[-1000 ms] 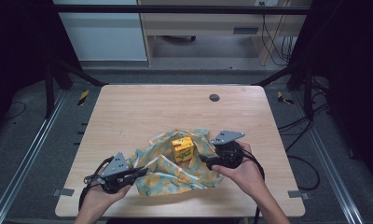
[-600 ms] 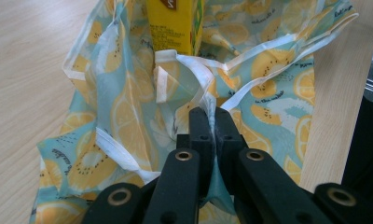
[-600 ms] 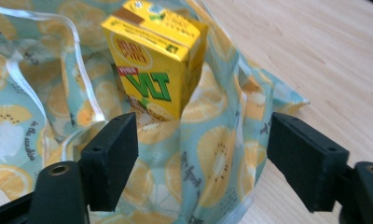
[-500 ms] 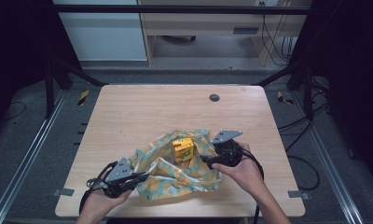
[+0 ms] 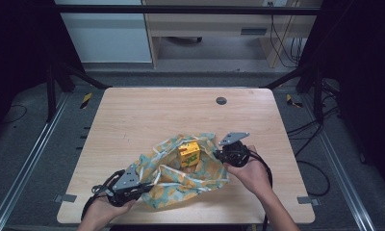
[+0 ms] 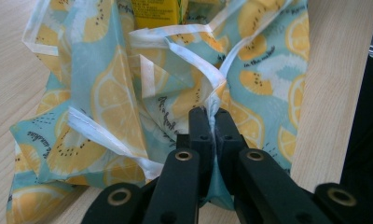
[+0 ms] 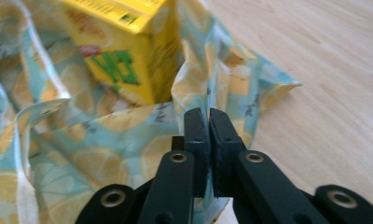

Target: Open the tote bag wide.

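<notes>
A teal cloth printed with lemon slices [image 5: 173, 185] lies crumpled on the wooden table [image 5: 147, 115]. A yellow drink carton [image 5: 188, 153] stands on its middle. My left gripper [image 5: 145, 185] is at the cloth's near left corner, shut on its white-hemmed edge [image 6: 211, 100]. My right gripper [image 5: 218, 155] is at the cloth's right edge beside the carton [image 7: 124, 46]. Its jaws have just been closing and now pinch a fold of the cloth [image 7: 194, 88]. In the left gripper view the carton [image 6: 154, 11] shows beyond the folds.
A small dark round grommet [image 5: 221, 100] sits in the table's far right part. Bare wood lies around the cloth on all sides. Metal frame rails [image 5: 32, 159] run along the table's left and right, and cables [image 5: 306, 168] trail on the floor at the right.
The right hand has edged a little toward the cloth's right edge by the carton. The cloth's folds have shifted slightly. The left hand has stayed put.
</notes>
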A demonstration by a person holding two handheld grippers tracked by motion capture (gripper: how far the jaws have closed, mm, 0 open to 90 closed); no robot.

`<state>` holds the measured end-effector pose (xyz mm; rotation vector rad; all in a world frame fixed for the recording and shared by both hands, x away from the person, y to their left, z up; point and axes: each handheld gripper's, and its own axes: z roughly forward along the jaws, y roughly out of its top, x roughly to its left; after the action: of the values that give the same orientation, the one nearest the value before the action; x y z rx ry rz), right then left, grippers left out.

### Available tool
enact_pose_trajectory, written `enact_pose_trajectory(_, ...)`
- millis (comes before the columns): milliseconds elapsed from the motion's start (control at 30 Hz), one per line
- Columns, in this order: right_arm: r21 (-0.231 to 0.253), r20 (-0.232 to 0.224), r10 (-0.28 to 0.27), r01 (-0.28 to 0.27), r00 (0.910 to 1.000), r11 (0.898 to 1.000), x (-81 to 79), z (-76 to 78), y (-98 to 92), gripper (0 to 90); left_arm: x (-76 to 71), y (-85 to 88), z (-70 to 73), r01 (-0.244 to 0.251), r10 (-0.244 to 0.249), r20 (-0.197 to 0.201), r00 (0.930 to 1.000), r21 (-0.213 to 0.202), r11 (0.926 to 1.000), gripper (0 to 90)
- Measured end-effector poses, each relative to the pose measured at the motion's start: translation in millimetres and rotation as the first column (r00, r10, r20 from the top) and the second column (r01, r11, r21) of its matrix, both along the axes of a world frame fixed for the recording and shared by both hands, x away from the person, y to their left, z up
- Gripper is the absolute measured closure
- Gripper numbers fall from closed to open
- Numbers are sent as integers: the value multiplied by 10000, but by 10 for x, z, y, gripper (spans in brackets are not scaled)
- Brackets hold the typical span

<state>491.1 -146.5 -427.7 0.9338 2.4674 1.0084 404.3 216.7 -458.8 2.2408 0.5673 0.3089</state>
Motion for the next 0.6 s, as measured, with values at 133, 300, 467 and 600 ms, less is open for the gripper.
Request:
enact_pose_trajectory(133, 273, 100, -454, 451, 9989, 9986, 131, -22, -46, 898, 31, -5, -38, -159, 157, 79, 9998, 300, 9994, 886)
enact_pose_trajectory(300, 311, 197, -917, 911, 9956, 9954, 302, -70, -85, 900, 99, -17, -70, -611, 607, 123, 9981, 389, 9974, 891)
enact_pose_trajectory(467, 317, 9, -1324, 1323, 9912, 9907, 431, -158, -120, 900, 131, -28, -127, -646, 654, -125, 9978, 594, 9961, 891)
enact_pose_trajectory(600, 222, 44, -1341, 1340, 9910, 9907, 454, -186, -117, 900, 95, -26, -135, -570, 587, -233, 9980, 671, 9961, 890)
